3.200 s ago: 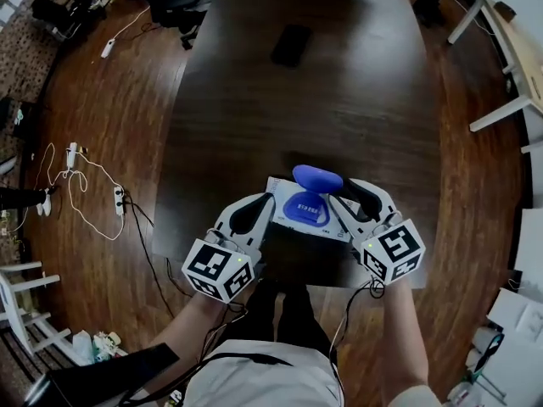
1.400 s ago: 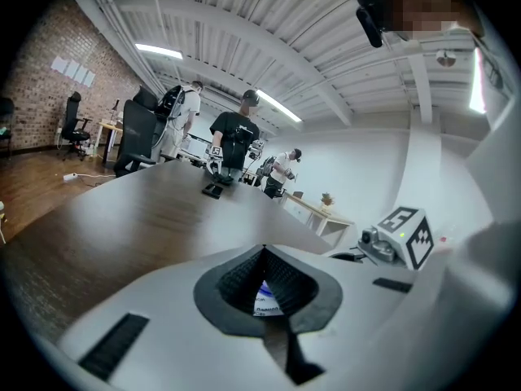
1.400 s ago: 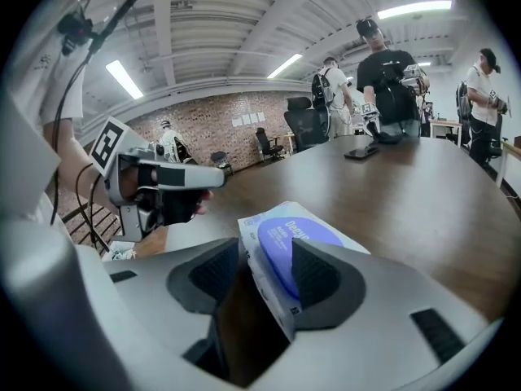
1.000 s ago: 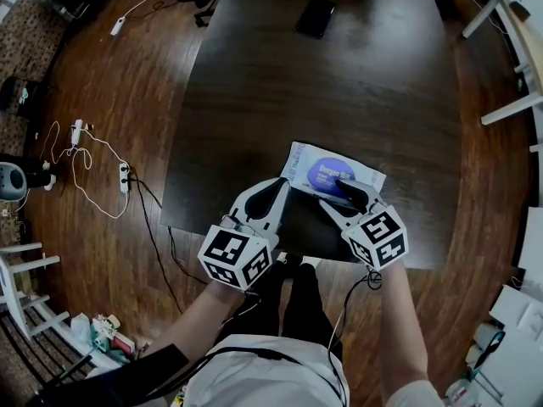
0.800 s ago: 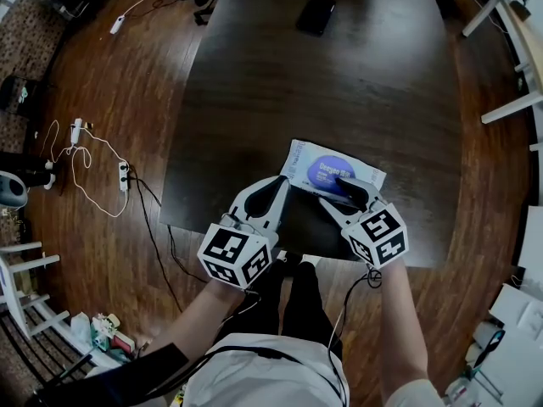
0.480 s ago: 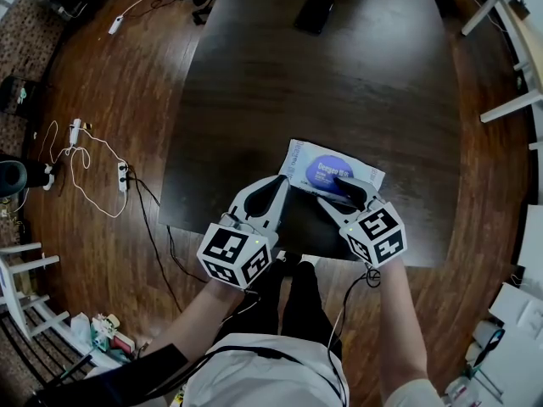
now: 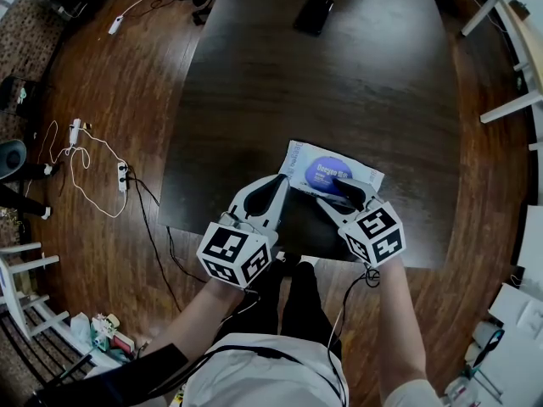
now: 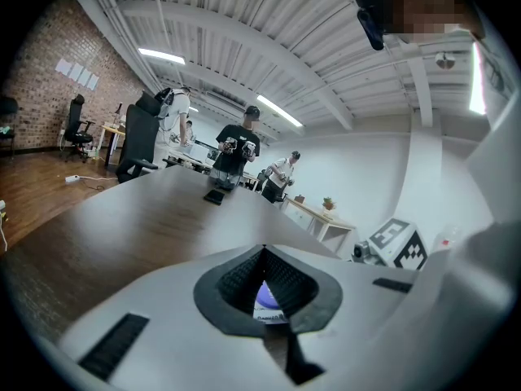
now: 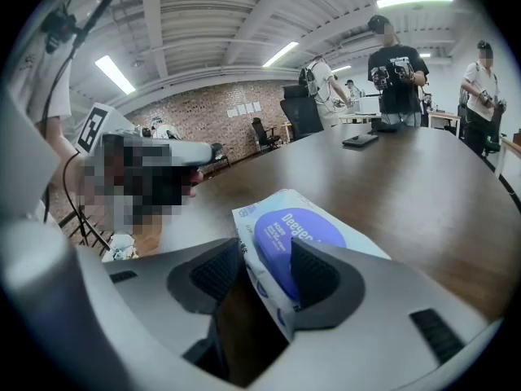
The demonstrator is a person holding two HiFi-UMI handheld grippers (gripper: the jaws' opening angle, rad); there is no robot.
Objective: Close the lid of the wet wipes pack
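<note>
The wet wipes pack (image 7: 316, 157) lies on the dark table (image 7: 339, 83) near its front edge, its blue oval lid (image 7: 326, 170) flat down on the white wrapper. My right gripper (image 7: 340, 183) is shut on the pack's near edge. In the right gripper view the wet wipes pack (image 9: 303, 233) stands pinched between the two pads of that right gripper (image 9: 267, 261). My left gripper (image 7: 283, 184) rests beside the pack's left corner. Its jaws meet at the tips and hold nothing. In the left gripper view a bit of the blue lid (image 8: 265, 295) shows through the gap behind the left gripper (image 8: 262, 251) tips.
A black phone (image 7: 312, 13) lies at the far end of the table. Cables and power strips (image 7: 119, 195) trail over the wooden floor on the left. White desk legs (image 7: 509, 104) stand to the right. People (image 9: 395, 63) stand beyond the table's far end.
About three seconds ago the blue lid stood raised; now it lies flat. The pack sits farther right. Over the last second both grippers have barely moved.
</note>
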